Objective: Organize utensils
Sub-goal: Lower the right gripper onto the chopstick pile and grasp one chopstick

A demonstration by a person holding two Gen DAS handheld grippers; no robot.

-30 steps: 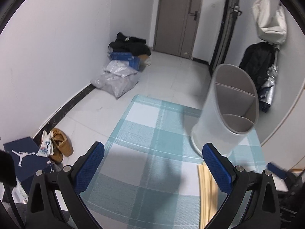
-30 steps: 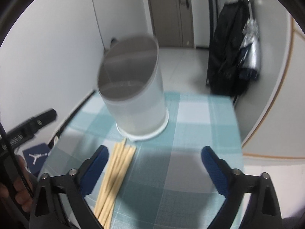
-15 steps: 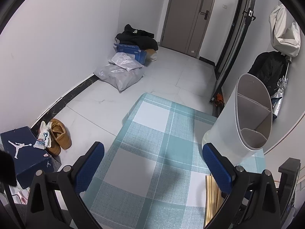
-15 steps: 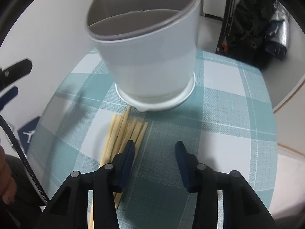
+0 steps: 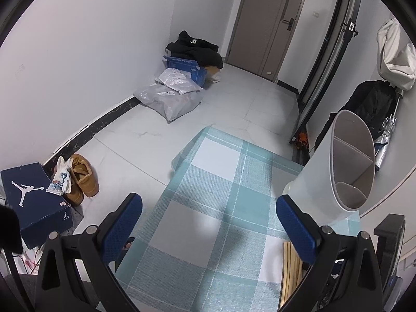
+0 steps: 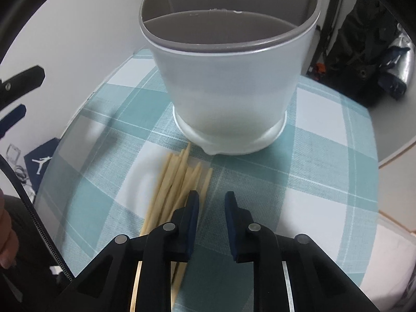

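A white utensil holder [image 6: 228, 78] with grey inner compartments stands on the teal checked tablecloth [image 6: 325, 182]. A bundle of wooden chopsticks [image 6: 179, 184] lies flat in front of it, tips toward the holder. My right gripper [image 6: 212, 205] is low over the cloth, jaws narrowed to a small gap with nothing between them, its left finger over the bundle's right edge. My left gripper [image 5: 208, 223] is wide open and empty above the cloth; the holder [image 5: 338, 171] and the chopsticks [image 5: 291, 267] show at its right.
The table edge drops to a tiled floor on the left. On the floor are a blue shoe box [image 5: 33, 202], brown shoes [image 5: 83, 179], and bags [image 5: 171, 98]. Dark clothes [image 6: 364, 59] hang behind the table on the right.
My right gripper has dropped and moved toward the chopsticks while its jaws narrowed from wide open to a small gap. My left gripper has shifted left, staying open.
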